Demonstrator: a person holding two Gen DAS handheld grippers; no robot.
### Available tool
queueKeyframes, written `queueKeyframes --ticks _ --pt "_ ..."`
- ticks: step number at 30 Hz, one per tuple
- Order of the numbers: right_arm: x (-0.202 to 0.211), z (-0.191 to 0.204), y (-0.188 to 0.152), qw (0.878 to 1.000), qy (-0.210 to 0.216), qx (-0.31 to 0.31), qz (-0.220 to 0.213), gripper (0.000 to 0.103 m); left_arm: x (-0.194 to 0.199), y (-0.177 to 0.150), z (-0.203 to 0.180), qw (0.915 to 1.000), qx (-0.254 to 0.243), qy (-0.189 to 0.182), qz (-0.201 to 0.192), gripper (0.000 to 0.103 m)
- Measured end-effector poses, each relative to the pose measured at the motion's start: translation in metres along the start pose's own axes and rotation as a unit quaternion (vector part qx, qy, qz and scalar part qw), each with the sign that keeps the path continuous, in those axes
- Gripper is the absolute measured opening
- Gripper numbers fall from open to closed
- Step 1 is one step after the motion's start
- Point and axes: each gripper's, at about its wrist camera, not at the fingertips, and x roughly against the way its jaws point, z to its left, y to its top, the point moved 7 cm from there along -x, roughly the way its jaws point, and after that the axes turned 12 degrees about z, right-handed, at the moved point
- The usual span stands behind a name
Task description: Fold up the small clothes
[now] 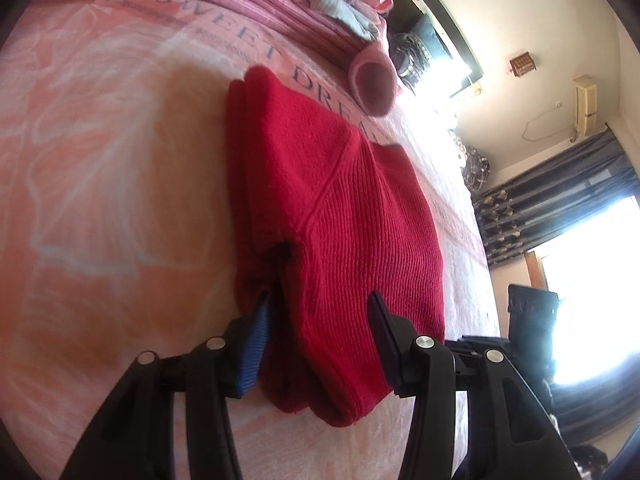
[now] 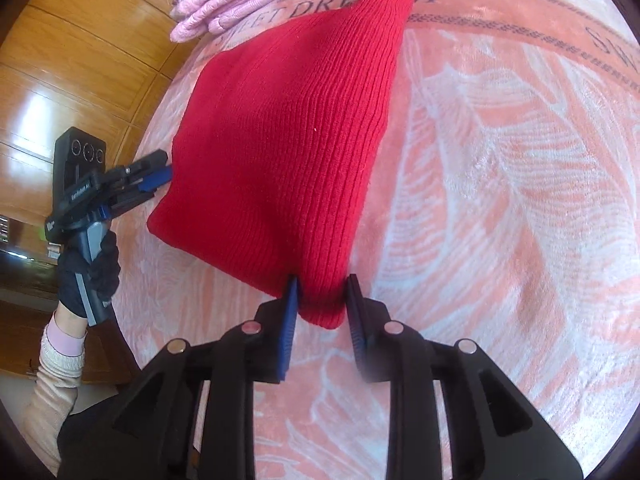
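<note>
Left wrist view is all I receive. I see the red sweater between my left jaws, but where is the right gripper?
Observer: The right gripper is at the near corner of the red sweater. Its jaws stand on both sides of that corner, and the cloth fills the gap between them.
Operator: Does the sweater lie flat on that side?
Observer: Yes. In the right wrist view its top face is smooth ribbed knit, with no loose sleeve showing.
Operator: How does my left gripper look from there?
Observer: The left gripper meets the sweater's side edge, and a black-gloved hand holds its handle.
</note>
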Motion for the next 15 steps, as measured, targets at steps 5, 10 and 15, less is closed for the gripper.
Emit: queueKeyframes --ticks 5,10,15 --pt "-0.008 0.002 0.003 1.0 -0.008 0.0 0.004 0.024 0.005 0.052 0.021 0.9976 0.059 -0.004 -0.036 0.049" --pt "-0.012 0.004 0.009 1.0 -0.009 0.002 0.004 0.024 -0.019 0.075 0.031 0.9948 0.091 -0.018 -0.042 0.039" --pt "-0.013 0.002 0.007 1.0 -0.006 0.002 0.004 0.024 -0.018 0.072 0.023 0.9961 0.058 0.012 -0.065 0.014"
